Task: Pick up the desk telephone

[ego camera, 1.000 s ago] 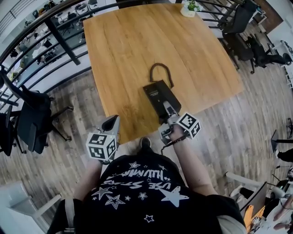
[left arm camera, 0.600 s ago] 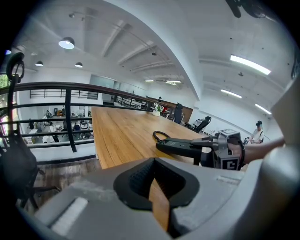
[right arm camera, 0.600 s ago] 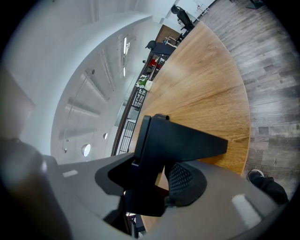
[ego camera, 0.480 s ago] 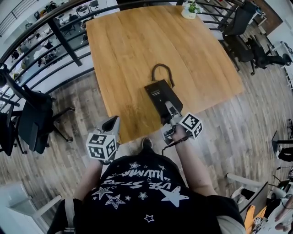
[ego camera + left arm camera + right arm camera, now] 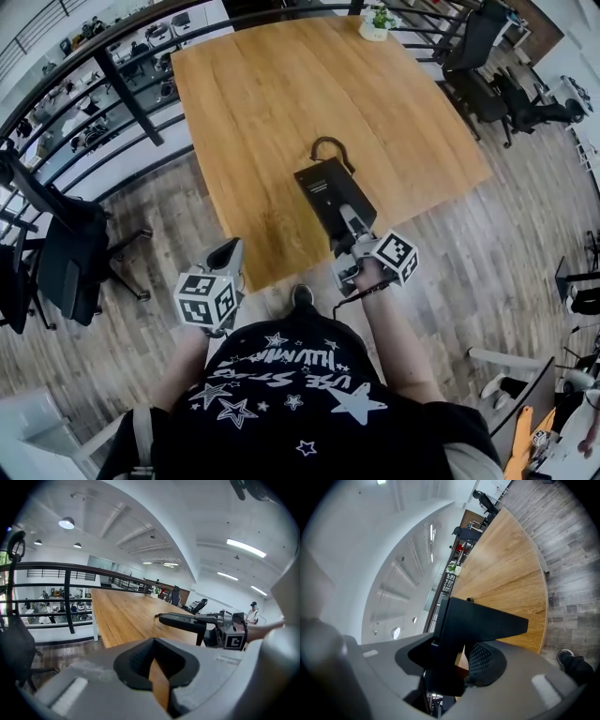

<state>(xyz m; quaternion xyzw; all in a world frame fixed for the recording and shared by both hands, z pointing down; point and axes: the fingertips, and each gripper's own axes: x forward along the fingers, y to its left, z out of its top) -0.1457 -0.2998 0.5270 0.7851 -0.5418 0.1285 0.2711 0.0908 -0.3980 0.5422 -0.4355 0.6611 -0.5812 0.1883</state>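
The black desk telephone (image 5: 330,192) hangs just above the near part of the wooden table (image 5: 281,84), roughly level. My right gripper (image 5: 349,225) is shut on its near end. In the right gripper view the telephone (image 5: 480,620) fills the space between the jaws of the right gripper (image 5: 459,654). Its black cord (image 5: 328,148) loops onto the table behind it. My left gripper (image 5: 228,253) is shut and holds nothing, off the table's near left corner. From the left gripper view, the telephone (image 5: 185,619) shows raised clear of the tabletop, beyond the left gripper (image 5: 157,670).
A small potted plant (image 5: 375,23) stands at the table's far edge. A black railing (image 5: 122,89) runs along the left side. Office chairs stand on the left (image 5: 56,253) and at the far right (image 5: 487,56). Wood floor surrounds the table.
My right gripper has risen a little with the telephone in it, so the telephone now hangs higher over the table. The left gripper has barely shifted.
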